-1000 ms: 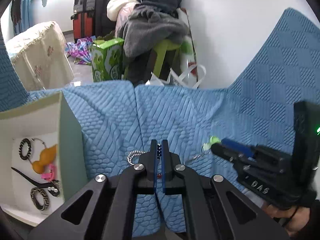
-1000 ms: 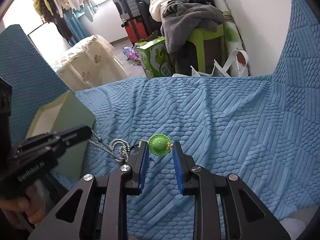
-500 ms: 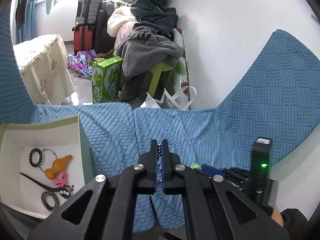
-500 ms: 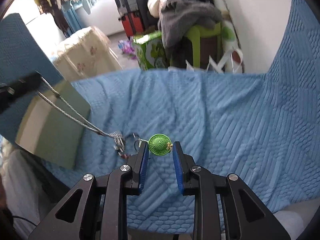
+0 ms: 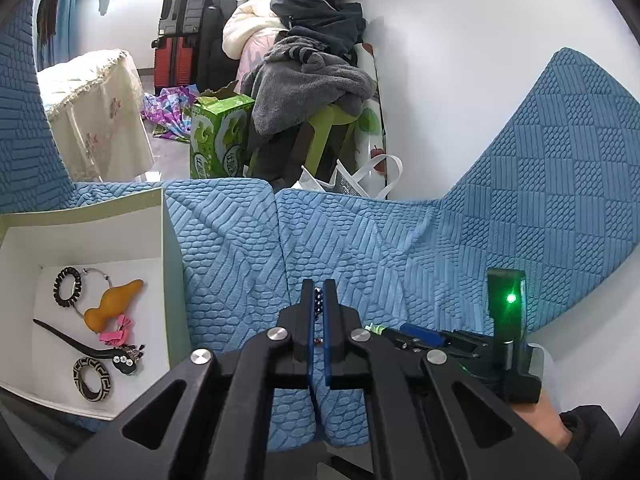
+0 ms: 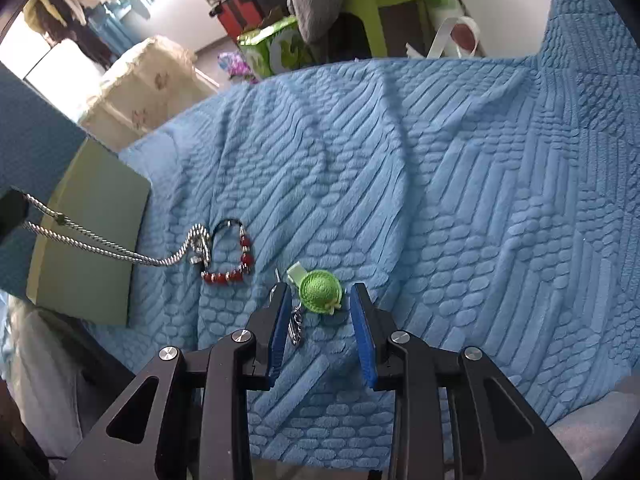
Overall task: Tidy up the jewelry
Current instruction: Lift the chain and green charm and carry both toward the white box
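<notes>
My left gripper (image 5: 319, 300) is shut on a silver chain (image 6: 96, 246) with dark beads showing between its pads. In the right wrist view the chain runs taut from the left gripper (image 6: 18, 212) at the left edge down to a loop of red beads (image 6: 226, 276) on the blue cover. A green crocheted hat charm (image 6: 320, 290) with a small key chain lies on the cover between the jaws of my right gripper (image 6: 320, 312). Those jaws are opening and neither pad touches the hat. The right gripper (image 5: 390, 331) shows low on the right in the left wrist view.
An open pale green box (image 5: 168, 240) sits at the left on the blue sofa cover (image 6: 440, 200). Inside it lie a black hair tie, an orange gourd (image 5: 114, 304), a pink bow, a black hair stick and a patterned ring. Clothes, suitcases and a green carton stand beyond the sofa's edge.
My right gripper has sunk to the cover and its jaws have widened off the green hat, which now lies free. The left gripper rose a little, pulling the chain taut.
</notes>
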A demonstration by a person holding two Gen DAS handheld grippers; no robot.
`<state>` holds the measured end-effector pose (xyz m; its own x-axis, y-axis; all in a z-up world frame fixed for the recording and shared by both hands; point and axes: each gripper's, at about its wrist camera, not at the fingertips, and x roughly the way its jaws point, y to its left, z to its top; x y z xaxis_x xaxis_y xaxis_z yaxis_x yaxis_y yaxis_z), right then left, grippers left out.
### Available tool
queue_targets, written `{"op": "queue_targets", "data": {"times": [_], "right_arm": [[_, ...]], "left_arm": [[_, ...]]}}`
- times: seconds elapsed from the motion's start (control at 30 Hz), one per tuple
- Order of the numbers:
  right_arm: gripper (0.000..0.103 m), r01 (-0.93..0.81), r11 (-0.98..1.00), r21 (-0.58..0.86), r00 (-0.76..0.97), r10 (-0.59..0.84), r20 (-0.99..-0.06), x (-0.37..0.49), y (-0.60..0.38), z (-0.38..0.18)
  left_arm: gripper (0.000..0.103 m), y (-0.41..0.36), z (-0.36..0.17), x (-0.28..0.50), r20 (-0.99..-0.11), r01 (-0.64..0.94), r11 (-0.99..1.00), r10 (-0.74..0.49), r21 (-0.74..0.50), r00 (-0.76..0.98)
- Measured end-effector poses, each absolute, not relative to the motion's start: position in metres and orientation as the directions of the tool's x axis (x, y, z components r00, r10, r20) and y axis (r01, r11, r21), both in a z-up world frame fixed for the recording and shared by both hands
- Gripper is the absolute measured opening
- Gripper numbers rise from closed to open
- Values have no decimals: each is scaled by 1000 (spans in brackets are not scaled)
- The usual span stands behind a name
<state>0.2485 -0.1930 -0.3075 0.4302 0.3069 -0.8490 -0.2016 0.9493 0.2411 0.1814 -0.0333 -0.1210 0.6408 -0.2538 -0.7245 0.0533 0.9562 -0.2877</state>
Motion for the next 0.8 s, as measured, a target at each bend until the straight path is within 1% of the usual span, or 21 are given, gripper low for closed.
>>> {"op": "queue_targets", "data": {"times": [0.1,0.17,0.3,0.4,0.47,0.5,0.8], "right_arm": [[27,-194,952,238,433,301,-850,251,-193,-310],[24,-195,952,236,425,299,-854,255,-191,-314],[24,-226,947,228,409,304,-860,259,-182,-316],[24,-264,948,177,403,275,-873,255,-172,-318],[17,-287,946,150,406,263,-875,252,-167,-317],[17,-286,947,145,411,258,-874,251,-167,-316],[17,-264,955,137,521,261,-813,238,-172,-261]], "left_arm": [[2,-33,-123,181,-727,51,957,-252,-287,639],[2,-33,-124,181,-728,50,956,-254,-290,637],[2,-32,-126,181,-731,48,956,-253,-289,633],[2,-34,-127,180,-734,47,957,-252,-288,631],[2,-34,-126,180,-736,46,958,-249,-284,629],[3,-34,-125,179,-736,47,958,-247,-281,630],[2,-26,-97,178,-719,36,960,-234,-279,654]]}}
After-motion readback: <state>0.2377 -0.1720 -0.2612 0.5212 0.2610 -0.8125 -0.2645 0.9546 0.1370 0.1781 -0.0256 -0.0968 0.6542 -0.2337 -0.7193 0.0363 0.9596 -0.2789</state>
